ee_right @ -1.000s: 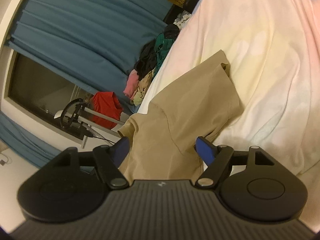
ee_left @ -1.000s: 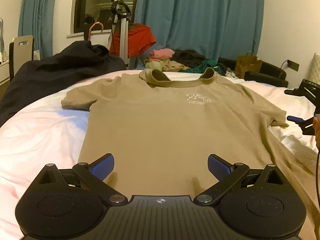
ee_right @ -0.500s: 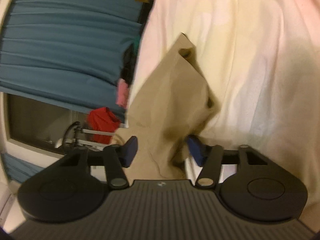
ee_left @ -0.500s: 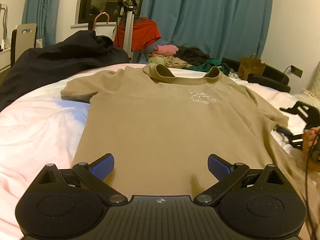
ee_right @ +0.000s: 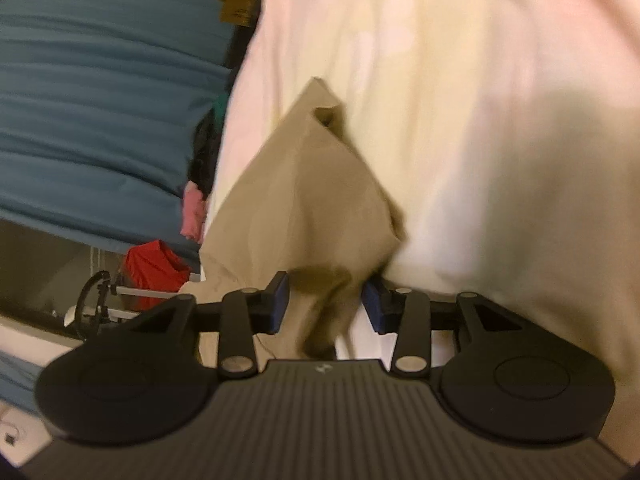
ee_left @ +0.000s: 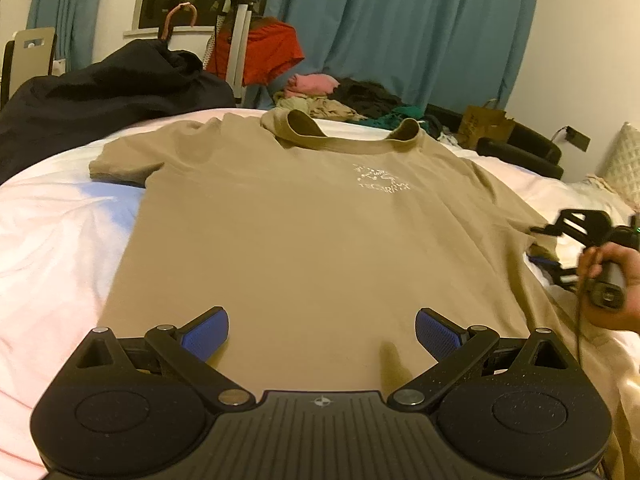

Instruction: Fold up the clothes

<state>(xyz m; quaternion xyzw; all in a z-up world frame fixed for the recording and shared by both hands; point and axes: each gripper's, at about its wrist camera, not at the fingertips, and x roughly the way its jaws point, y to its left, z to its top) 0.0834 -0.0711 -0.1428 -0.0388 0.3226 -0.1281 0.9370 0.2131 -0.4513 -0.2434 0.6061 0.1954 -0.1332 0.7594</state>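
Note:
A tan T-shirt (ee_left: 304, 232) with a small white chest logo lies flat, front up, on the bed, collar at the far end. My left gripper (ee_left: 322, 334) is open and empty, just above the shirt's lower hem. My right gripper (ee_right: 326, 300) straddles the shirt's right sleeve (ee_right: 308, 196), with bunched sleeve fabric between its partly closed jaws; a gap still shows on both sides. It also shows in the left wrist view (ee_left: 568, 240), at the shirt's right edge, held in a hand.
The bed has a pale pink-white sheet (ee_left: 52, 232). A dark garment (ee_left: 100, 96) lies at the far left. A pile of clothes (ee_left: 340, 100) and a red garment (ee_left: 268, 52) on a rack are behind the bed, before teal curtains (ee_left: 400, 28).
My right gripper has moved in onto the right sleeve and its jaws have narrowed around the fabric. My left gripper has moved slightly forward over the hem, still open.

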